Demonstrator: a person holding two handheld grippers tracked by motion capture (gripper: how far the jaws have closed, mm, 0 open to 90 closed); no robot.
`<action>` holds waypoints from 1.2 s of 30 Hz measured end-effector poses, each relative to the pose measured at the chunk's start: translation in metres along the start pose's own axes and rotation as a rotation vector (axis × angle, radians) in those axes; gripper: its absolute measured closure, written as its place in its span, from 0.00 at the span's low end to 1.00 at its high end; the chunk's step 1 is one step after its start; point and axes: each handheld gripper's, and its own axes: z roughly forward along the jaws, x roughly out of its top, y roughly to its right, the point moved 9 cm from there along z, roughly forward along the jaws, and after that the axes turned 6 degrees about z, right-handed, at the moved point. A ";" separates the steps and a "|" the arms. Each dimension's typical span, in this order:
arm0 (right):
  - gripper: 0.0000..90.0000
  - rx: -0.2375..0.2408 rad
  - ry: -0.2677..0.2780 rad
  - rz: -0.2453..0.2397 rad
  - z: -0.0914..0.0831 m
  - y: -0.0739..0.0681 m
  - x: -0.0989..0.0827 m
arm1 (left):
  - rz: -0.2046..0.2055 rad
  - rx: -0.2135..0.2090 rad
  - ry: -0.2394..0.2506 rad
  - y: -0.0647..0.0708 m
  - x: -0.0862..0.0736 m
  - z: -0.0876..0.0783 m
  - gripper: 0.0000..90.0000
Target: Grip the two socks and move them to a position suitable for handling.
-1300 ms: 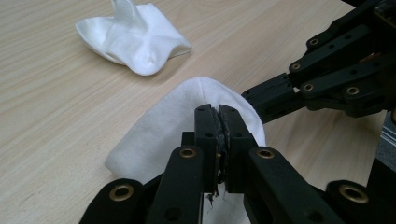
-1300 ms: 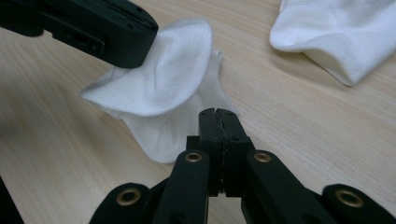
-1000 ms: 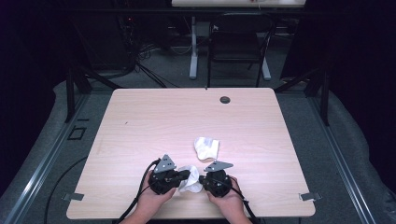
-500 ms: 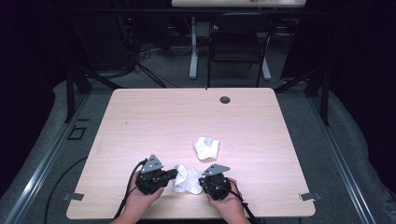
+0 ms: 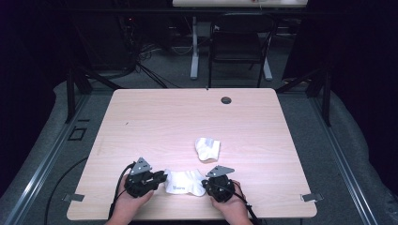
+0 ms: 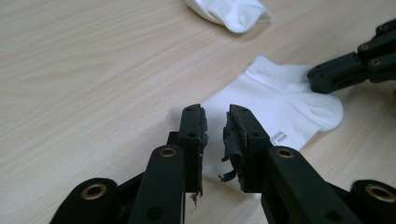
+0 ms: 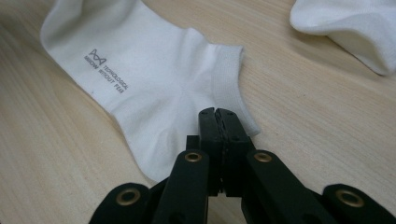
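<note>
A white ankle sock (image 5: 184,182) with small grey print lies flat near the table's front edge, between my two grippers. My left gripper (image 5: 163,176) is at the sock's left end. Its jaws (image 6: 215,122) have just been opening and now stand a little apart, with the sock (image 6: 280,102) showing in the gap and the pads not pressing on it. My right gripper (image 5: 205,183) is at the sock's right end. Its jaws (image 7: 218,116) are shut on the sock (image 7: 154,79) near the cuff. A second white sock (image 5: 207,148) lies crumpled farther back.
The wooden table (image 5: 155,122) has a round black grommet (image 5: 226,100) near its far edge. A black chair (image 5: 239,42) and desk legs stand on the floor beyond the table. The crumpled sock (image 7: 350,28) lies close behind my right gripper.
My left gripper moved left and the bunched sock between the grippers was drawn out flat. Its jaws then parted and released the sock's end. The right gripper stayed put.
</note>
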 end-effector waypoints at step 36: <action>0.99 -0.001 -0.019 0.016 -0.008 0.004 -0.007 | 0.083 -0.018 -0.118 0.003 -0.038 0.012 0.68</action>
